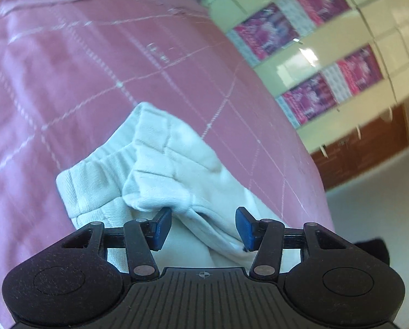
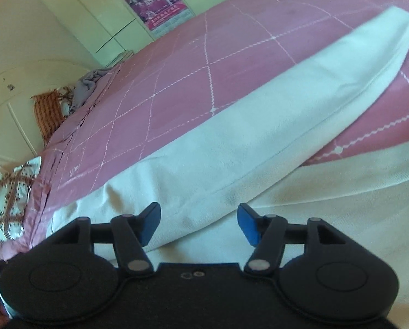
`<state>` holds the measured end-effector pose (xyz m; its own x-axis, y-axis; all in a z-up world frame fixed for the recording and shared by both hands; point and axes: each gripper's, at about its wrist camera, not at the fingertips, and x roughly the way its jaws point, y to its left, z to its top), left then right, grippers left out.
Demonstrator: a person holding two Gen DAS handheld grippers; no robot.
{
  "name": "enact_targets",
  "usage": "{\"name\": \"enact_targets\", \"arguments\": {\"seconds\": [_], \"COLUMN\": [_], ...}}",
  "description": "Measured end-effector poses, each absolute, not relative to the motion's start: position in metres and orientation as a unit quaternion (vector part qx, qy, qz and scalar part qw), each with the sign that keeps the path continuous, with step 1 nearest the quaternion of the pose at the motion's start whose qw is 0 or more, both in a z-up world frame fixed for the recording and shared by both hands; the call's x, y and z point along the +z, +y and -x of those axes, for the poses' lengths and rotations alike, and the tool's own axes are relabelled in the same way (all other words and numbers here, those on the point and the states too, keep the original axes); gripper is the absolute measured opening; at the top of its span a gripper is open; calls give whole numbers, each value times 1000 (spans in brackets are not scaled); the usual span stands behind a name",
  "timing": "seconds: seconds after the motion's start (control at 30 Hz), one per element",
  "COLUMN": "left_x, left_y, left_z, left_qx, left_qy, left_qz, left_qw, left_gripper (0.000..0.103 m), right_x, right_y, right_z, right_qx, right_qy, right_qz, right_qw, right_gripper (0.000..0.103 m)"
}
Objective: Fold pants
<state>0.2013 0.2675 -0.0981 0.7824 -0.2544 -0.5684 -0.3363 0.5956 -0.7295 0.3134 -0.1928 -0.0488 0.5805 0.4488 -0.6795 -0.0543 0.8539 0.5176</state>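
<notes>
White pants (image 1: 160,161) lie on a pink quilted bedspread (image 1: 81,82). In the left wrist view their elastic waistband end is bunched and partly folded over. My left gripper (image 1: 203,226) is open, its blue pads either side of a fold of the waist fabric, close above it. In the right wrist view a long pant leg (image 2: 259,126) stretches away to the upper right over the bedspread (image 2: 177,87), with the other leg (image 2: 341,205) running to the right beneath. My right gripper (image 2: 199,223) is open just above the leg's near part, holding nothing.
Cream wardrobe doors with pink posters (image 1: 308,54) stand past the bed's right edge. A brown cabinet (image 1: 363,153) and pale floor lie beyond. In the right wrist view, a striped orange cushion (image 2: 47,115), grey cloth (image 2: 86,87) and a patterned pillow (image 2: 10,197) sit at the bed's left end.
</notes>
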Motion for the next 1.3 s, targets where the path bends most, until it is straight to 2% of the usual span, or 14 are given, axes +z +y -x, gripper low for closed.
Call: {"name": "enact_targets", "arguments": {"seconds": [0.27,0.3,0.33,0.37,0.43,0.47,0.67,0.83,0.93,1.0,1.03,1.1,1.17,1.3], "left_x": [-122,-125,-126,-128,-129,-126,-83,-83,-119,-127,-127,-124,-120,-117], "left_y": [268,270,271,272,273,274,296,313,311,312,312,311,308,306], "left_z": [-222,-226,-229,-233,-239,-242,-243,-234,-231,-220,-217,-215,-216,-222], "left_qx": [45,46,44,38,31,25,-68,-92,-57,-52,-49,-44,-39,-33], "left_qy": [344,340,339,338,337,336,276,324,397,383,376,371,371,366], "left_qz": [462,462,461,460,449,441,409,356,331,359,370,373,365,366], "left_qw": [816,818,819,820,827,832,867,872,854,850,848,849,853,855], "left_gripper": [51,48,38,25,23,21,21,21,21,21,21,21,24,29], "right_x": [-77,-79,-80,-81,-82,-83,-41,-21,-50,-74,-72,-58,-45,-31], "right_y": [-205,-205,-204,-203,-203,-204,-210,-212,-209,-212,-219,-227,-242,-278], "right_z": [-350,-352,-354,-356,-358,-359,-316,-250,-234,-237,-233,-225,-218,-224], "right_qx": [110,108,107,104,99,105,158,190,176,157,156,138,123,74], "right_qy": [473,474,476,477,474,472,398,364,402,448,436,412,386,363], "right_qz": [-308,-306,-306,-303,-300,-300,-267,-254,-242,-265,-283,-281,-286,-292], "right_qw": [818,818,818,818,822,822,863,876,865,839,840,856,868,882], "right_gripper": [60,60,59,52,12,4,5,7,16,17,21,44,52,50]}}
